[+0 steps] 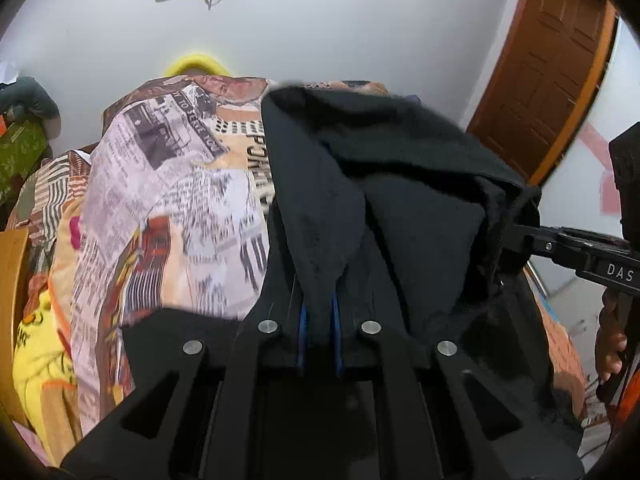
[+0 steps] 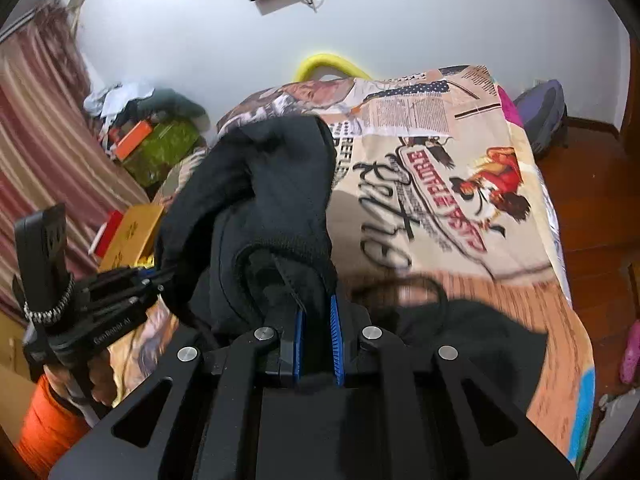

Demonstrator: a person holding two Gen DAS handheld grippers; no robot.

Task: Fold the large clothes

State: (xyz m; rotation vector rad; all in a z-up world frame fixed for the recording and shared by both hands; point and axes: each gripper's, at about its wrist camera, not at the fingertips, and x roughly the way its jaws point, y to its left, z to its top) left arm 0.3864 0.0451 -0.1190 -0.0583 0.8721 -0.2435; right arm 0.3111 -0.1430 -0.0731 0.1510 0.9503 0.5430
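A large black fleece garment [image 1: 392, 184] hangs bunched between both grippers above a bed. My left gripper [image 1: 320, 320] is shut on a fold of the black garment, which drapes over its blue-padded fingers. My right gripper [image 2: 318, 320] is shut on another edge of the same garment [image 2: 272, 200]; a hem and a cord run between its blue pads. The right gripper also shows in the left wrist view [image 1: 516, 236], biting the cloth's right edge. The left gripper shows in the right wrist view [image 2: 160, 276] at the cloth's left edge. More black cloth [image 2: 460, 332] lies on the bed.
The bed [image 2: 460, 168] carries a newspaper-print cover [image 1: 168, 200]. A yellow hoop [image 1: 196, 63] stands behind it against a white wall. A wooden door [image 1: 548, 68] is at the right. Cluttered boxes and clothes [image 2: 152, 136] and a striped curtain [image 2: 44, 128] are at the left.
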